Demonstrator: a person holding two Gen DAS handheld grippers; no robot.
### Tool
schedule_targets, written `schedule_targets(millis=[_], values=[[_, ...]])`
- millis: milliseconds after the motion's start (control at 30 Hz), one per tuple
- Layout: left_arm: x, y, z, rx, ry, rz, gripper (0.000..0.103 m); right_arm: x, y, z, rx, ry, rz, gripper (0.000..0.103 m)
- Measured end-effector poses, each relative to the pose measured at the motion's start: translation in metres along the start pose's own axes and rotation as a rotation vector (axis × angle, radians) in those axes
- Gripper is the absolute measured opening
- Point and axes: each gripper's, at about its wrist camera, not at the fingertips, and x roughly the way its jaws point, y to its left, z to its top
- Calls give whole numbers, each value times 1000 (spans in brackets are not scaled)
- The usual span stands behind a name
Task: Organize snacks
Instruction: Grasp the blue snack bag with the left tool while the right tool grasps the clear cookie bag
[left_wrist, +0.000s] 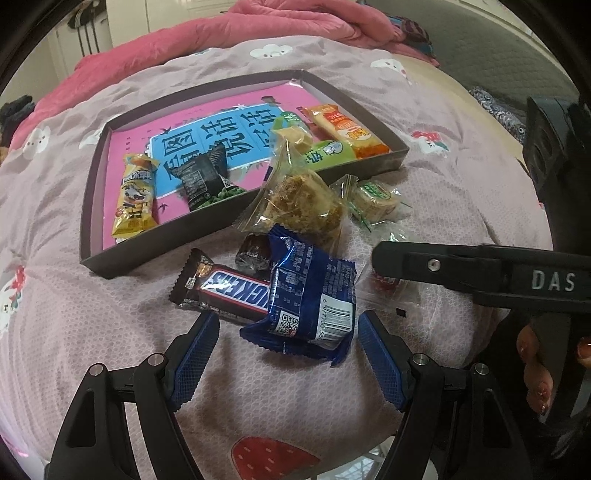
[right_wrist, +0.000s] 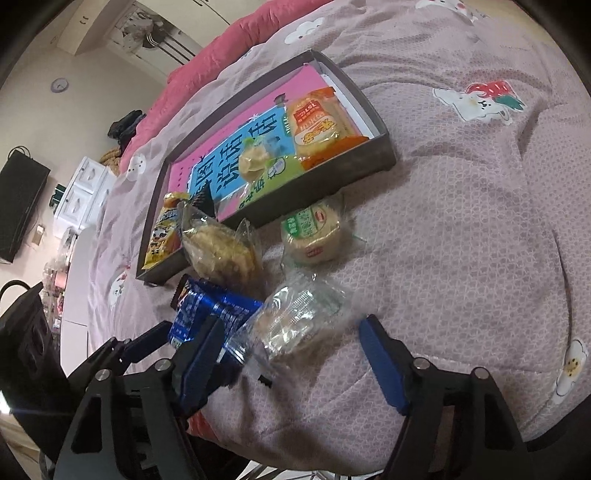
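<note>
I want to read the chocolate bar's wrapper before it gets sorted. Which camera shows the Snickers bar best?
The left wrist view: the Snickers bar lies on the bedspread in front of the tray, its logo readable, one end tucked under the blue packet. In the right wrist view the blue packet hides nearly all of it; only a dark wrapper end peeks out.

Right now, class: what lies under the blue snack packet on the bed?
The blue packet lies across one end of the Snickers bar, hiding that end. A dark wrapped sweet peeks out beside it. Anything else beneath is covered.
</note>
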Motion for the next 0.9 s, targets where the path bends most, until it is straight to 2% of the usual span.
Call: schedule_targets(millis=[167,267,533,633,767,900], values=[[5,-3,2,5,9,7,79,10,9,5,-46,6,-12,59],[6,-3,3,6,10,12,79,14,15,5,-94,-2,-53,45],[13,-7,6,5,25,8,79,6,17,5,-161,-33,-85,40],[14,-8,8,10,16,21,79,-1,16,5,-165,-55,-85,39],[13,-7,10,-2,0,3,79,-11,12,6,-154,-79,-70,39],[13,-11,11,11,-10,14,66,-17,8,8,-140,-100,-52,38]])
